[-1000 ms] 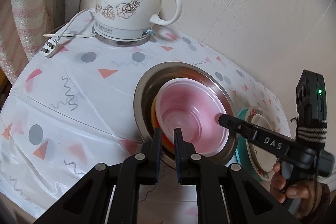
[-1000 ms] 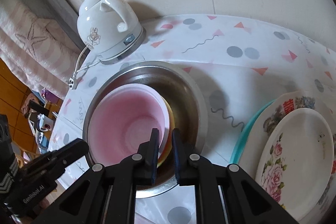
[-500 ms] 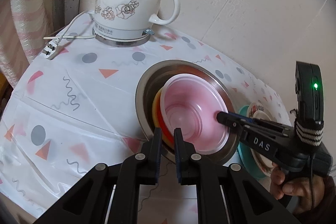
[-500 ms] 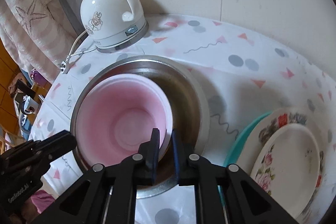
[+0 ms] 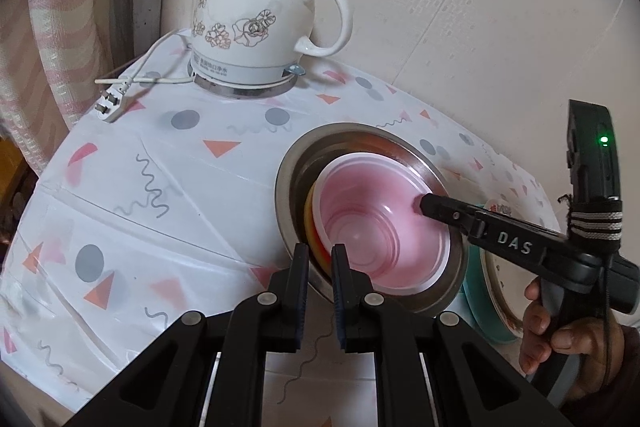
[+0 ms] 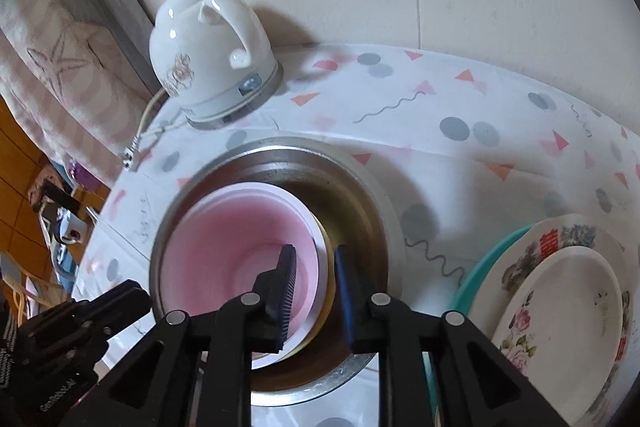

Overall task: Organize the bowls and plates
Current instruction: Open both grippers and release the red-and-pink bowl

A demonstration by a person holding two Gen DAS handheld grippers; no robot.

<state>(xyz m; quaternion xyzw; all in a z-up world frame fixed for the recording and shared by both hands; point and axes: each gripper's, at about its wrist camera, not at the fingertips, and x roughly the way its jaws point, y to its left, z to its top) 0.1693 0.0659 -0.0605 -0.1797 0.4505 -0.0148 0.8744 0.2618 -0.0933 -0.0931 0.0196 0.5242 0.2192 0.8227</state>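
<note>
- Pink bowl (image 5: 380,223), pale white rim, nested on a yellow bowl (image 6: 326,291).
- Steel basin (image 6: 360,195): grey-silver metal.
- Tablecloth (image 5: 180,187): white with grey dots, salmon triangles, grey squiggles.
- Kettle (image 5: 260,23): white, brown-outlined flowers, silver base.
- Top plate (image 6: 560,311): white with pink roses; floral plate (image 6: 568,233) beneath has red characters; teal plate (image 6: 480,267) under both.
- Grippers: black, with blue pads (image 6: 344,291).

Table (image 5: 180,187) w/ patterned cloth: white kettle (image 5: 256,23) at back, steel bowl (image 5: 292,195) mid, plate stack (image 6: 560,299) at the right.
</note>
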